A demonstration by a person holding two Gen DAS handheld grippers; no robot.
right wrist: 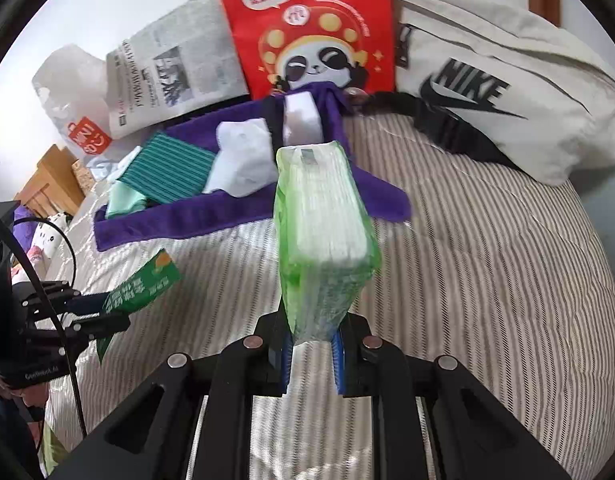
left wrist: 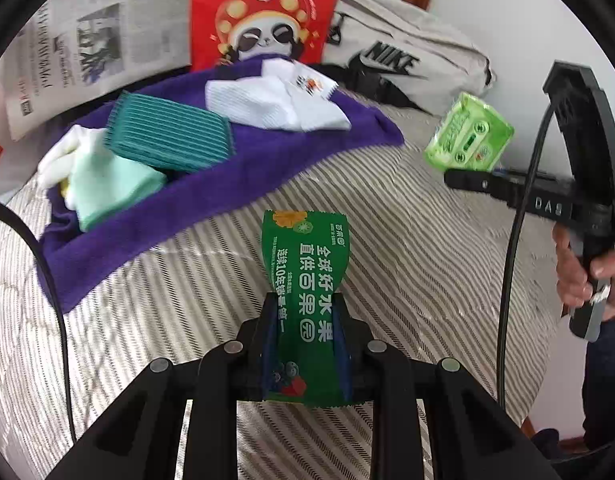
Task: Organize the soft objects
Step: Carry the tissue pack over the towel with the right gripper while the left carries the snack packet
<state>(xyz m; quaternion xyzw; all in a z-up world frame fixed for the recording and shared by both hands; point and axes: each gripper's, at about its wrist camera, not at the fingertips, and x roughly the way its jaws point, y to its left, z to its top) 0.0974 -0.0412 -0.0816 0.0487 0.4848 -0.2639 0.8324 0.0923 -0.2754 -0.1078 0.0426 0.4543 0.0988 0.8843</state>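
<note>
My left gripper [left wrist: 305, 300] is shut on a dark green flat packet [left wrist: 305, 276] with white Chinese print, held above the striped bed; it also shows in the right wrist view [right wrist: 141, 286]. My right gripper [right wrist: 311, 340] is shut on a light green tissue pack [right wrist: 323, 236], also held in the air; that pack shows at the right of the left wrist view [left wrist: 467, 138]. A purple towel [left wrist: 211, 196] lies on the bed ahead. On it rest a teal ribbed cloth [left wrist: 167, 138], white socks [left wrist: 275, 100] and a mint and white cloth [left wrist: 103, 180].
A red panda bag [left wrist: 263, 12] stands behind the towel, with a newspaper [left wrist: 87, 40] to its left. A white Nike bag [right wrist: 487, 92] lies at the back right. A white plastic bag [right wrist: 73, 96] and wooden furniture [right wrist: 51, 180] are at the left.
</note>
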